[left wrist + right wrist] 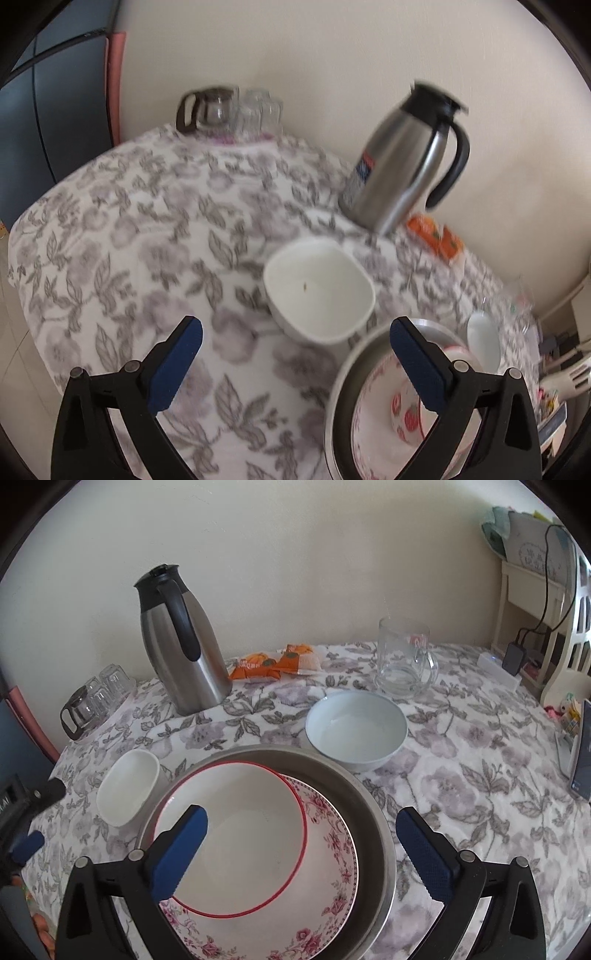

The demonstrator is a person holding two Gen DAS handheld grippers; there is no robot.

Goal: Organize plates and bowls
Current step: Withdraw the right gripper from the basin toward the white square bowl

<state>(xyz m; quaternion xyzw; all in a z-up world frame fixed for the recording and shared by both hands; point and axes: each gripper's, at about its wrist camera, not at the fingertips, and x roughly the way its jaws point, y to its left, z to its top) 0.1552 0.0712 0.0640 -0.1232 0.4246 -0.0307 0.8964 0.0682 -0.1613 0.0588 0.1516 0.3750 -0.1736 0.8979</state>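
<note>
A metal pan (369,812) holds a floral plate (332,849) with a red-rimmed bowl (240,830) stacked in it. My right gripper (301,849) is open just above this stack. A squarish white bowl (129,786) stands left of the pan; a round white bowl (356,731) stands behind it. In the left wrist view my left gripper (295,363) is open and empty, just short of the squarish bowl (319,288). The pan (345,387), the stacked red-patterned bowl (406,410) and the round bowl (482,341) lie to its right.
A steel thermos jug (181,642) stands at the back by the wall, with orange snack packets (273,661) and a glass mug (404,657) to its right. A glass pot and tumblers (96,698) sit at the back left. Shelves (535,627) stand right of the floral tablecloth (480,775).
</note>
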